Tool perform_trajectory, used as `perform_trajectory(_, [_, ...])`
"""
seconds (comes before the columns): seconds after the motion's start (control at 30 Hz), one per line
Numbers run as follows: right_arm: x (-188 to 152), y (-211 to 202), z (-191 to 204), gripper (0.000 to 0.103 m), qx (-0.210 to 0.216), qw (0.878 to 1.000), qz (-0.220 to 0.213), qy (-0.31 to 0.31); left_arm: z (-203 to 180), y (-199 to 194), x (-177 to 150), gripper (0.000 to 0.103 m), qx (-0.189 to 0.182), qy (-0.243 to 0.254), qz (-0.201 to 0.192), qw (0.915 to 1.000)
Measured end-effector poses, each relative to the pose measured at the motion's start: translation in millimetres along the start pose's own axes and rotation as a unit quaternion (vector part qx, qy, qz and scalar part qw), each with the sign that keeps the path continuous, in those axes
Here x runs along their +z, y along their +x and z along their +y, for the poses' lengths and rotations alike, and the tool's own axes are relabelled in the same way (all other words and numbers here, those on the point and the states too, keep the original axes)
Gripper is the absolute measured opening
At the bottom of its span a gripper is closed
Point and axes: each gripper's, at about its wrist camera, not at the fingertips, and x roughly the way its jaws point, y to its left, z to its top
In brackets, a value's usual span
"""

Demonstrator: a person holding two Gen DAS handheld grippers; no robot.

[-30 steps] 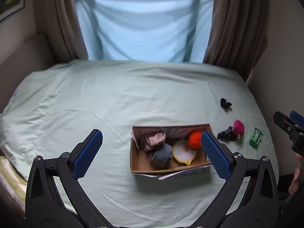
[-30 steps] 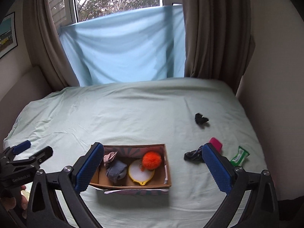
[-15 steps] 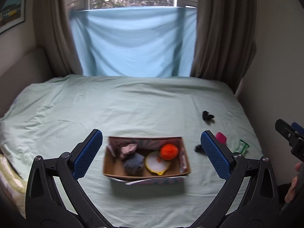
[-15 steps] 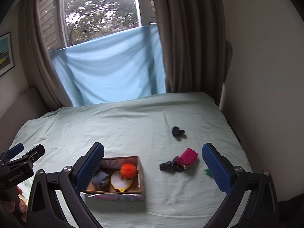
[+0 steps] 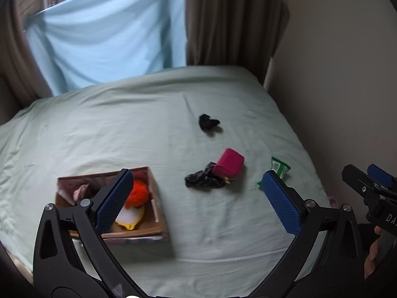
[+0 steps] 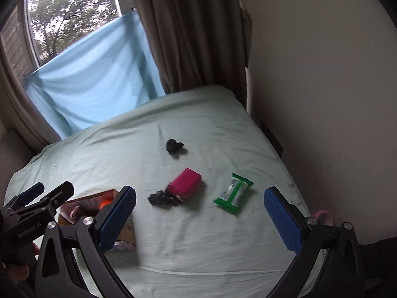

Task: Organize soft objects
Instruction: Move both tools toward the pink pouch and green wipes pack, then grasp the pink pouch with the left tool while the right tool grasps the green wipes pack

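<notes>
A cardboard box (image 5: 158, 213) on the bed holds an orange pom-pom (image 5: 139, 192), a yellow-rimmed white item (image 5: 130, 217) and pink cloth (image 5: 80, 192); it also shows in the right wrist view (image 6: 129, 226). Right of it lie a crumpled black cloth (image 5: 203, 180) (image 6: 162, 198), a magenta pouch (image 5: 229, 162) (image 6: 186, 183), a green wipes pack (image 5: 279, 168) (image 6: 233, 192) and a second black cloth (image 5: 208, 122) (image 6: 174, 146). My left gripper (image 5: 197, 198) is open and empty above the bed's near side. My right gripper (image 6: 199, 219) is open and empty, nearest the pouch and pack.
The pale green bed sheet (image 5: 124, 129) fills the view. A wall (image 6: 322, 99) borders the bed's right edge. Brown curtains (image 5: 230, 19) and a blue cloth (image 5: 106, 39) hang over the window behind. A pink object (image 6: 322, 216) lies at the bed's right edge.
Both grippers swung to the right. The box slid to the left of both views and the loose items on the right came toward centre. Both stayed open.
</notes>
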Motion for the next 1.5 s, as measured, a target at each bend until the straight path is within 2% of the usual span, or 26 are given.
perform_trajectory(0.17, [-3,51,-40,0.103,-0.013,0.999,0.037,0.03,-39,64,6,0.103,-0.01,0.055,0.027,0.998])
perform_trajectory(0.3, [-5,95,-65,0.103,-0.022,0.996,0.068,0.06,-61,119,10,0.103,-0.031,0.101,0.054,0.9929])
perform_trajectory(0.53, [-13,158,-100,0.103,-0.045,0.986,0.103,0.123,-88,209,13,0.103,-0.051,0.194,0.098,0.9746])
perform_trajectory(0.6, [-15,177,-103,0.103,-0.053,0.983,0.114,0.132,-92,232,9,0.103,-0.067,0.206,0.12,0.9688])
perform_trajectory(0.7, [-19,204,-107,0.103,-0.061,0.978,0.133,0.149,-97,272,0,0.103,-0.068,0.225,0.148,0.9607])
perform_trajectory(0.87, [-28,244,-109,0.102,-0.076,0.971,0.155,0.164,-100,316,-13,0.101,-0.073,0.238,0.171,0.9532])
perform_trajectory(1.1, [-38,291,-109,0.089,-0.083,0.963,0.179,0.184,-106,362,-27,0.092,-0.082,0.257,0.213,0.9389])
perform_trajectory(1.2, [-38,307,-104,0.087,-0.091,0.963,0.185,0.175,-104,373,-27,0.089,-0.089,0.241,0.228,0.9391])
perform_trajectory(1.27, [-39,315,-103,0.086,-0.105,0.962,0.189,0.166,-103,378,-26,0.079,-0.093,0.231,0.235,0.9394])
perform_trajectory(1.33, [-40,323,-105,0.078,-0.104,0.961,0.194,0.17,-103,381,-25,0.072,-0.088,0.232,0.239,0.9386])
perform_trajectory(1.5, [-46,335,-100,0.045,-0.099,0.961,0.216,0.14,-100,381,-25,0.061,-0.103,0.232,0.24,0.9371])
